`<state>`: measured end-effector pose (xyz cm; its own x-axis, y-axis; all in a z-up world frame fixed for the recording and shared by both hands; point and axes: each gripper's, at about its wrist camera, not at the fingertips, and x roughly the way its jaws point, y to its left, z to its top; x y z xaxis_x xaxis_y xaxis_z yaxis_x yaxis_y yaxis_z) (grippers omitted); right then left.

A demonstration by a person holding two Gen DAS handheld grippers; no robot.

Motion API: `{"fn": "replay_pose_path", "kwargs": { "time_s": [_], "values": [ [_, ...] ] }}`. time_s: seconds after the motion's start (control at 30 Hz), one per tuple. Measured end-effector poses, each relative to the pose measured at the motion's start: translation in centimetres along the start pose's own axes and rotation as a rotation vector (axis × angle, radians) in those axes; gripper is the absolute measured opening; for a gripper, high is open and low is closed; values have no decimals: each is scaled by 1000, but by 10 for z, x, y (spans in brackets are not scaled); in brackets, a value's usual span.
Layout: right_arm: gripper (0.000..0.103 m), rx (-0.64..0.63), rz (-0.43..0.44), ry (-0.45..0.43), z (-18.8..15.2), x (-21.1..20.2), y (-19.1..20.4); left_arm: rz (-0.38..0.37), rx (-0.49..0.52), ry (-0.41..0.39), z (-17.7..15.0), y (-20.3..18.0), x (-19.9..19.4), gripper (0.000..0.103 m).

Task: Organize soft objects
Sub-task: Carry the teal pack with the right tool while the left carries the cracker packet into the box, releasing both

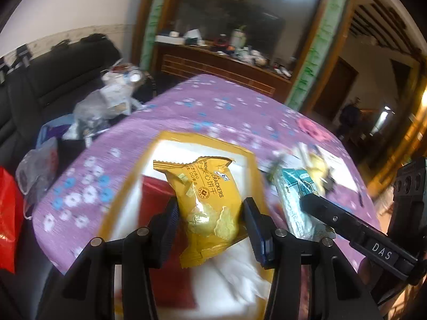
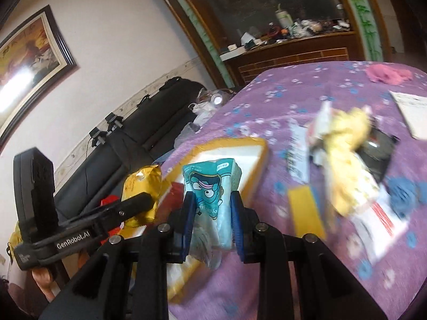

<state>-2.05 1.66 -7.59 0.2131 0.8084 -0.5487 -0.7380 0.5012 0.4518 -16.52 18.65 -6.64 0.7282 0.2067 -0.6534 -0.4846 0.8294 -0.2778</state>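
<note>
Purple floral cloth [image 1: 213, 112] covers the surface, with a dark sofa [image 1: 53, 80] along the wall to one side and a wooden sideboard [image 1: 221, 61] crowded with small items behind it. Clear plastic bags [image 1: 106, 101] sit on the sofa at the cloth's edge, and a pink crumpled item [image 2: 388, 74] lies far back on the cloth.

On the cloth rests a yellow-rimmed tray [image 1: 240, 152] with a white and red inside. Above it, the left gripper [image 1: 210, 216] pinches a yellow sandwich-cracker packet [image 1: 205, 200] between its jaws; the packet stands between the two blue pads, its crimped top pointing away from the camera and its lower end hanging down past the pads. From the right wrist view the same packet [image 2: 142, 186] shows beside the tray's near-left corner, held off the cloth.

The right gripper [image 2: 212, 213] clamps a teal snack packet [image 2: 210, 186] printed with a cartoon face, squeezed at its lower half, its top rising in front of the tray [image 2: 263, 160]. In the left wrist view this teal packet [image 1: 291, 194] is just right of the tray.

Further right on the cloth lies a blurred heap: a pale yellow soft item [image 2: 347, 160], a blue soft item [image 2: 403, 192], a yellow card [image 2: 307, 210] and white printed papers [image 2: 411, 112].
</note>
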Motion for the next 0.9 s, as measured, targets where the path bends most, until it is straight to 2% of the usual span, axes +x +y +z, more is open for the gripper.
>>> {"fn": "replay_pose_path", "kwargs": {
  "time_s": [0.13, 0.3, 0.4, 0.53, 0.7, 0.9],
  "values": [
    [26, 28, -3, 81, 26, 48, 2, 20, -8, 26, 27, 20, 26, 51],
    [26, 3, -30, 99, 43, 93, 0, 71, 7, 89, 55, 40, 74, 52],
    [26, 2, -27, 88, 39, 105, -9, 107, 36, 123, 62, 42, 99, 52],
    [26, 23, -51, 133, 34, 122, -21, 127, 52, 178, 66, 46, 126, 52],
    [29, -55, -148, 113, 31, 125, -11, 157, 81, 186, 70, 42, 144, 52],
    [30, -91, -174, 97, 27, 125, -4, 122, 87, 224, 72, 39, 164, 52]
  ]
}}
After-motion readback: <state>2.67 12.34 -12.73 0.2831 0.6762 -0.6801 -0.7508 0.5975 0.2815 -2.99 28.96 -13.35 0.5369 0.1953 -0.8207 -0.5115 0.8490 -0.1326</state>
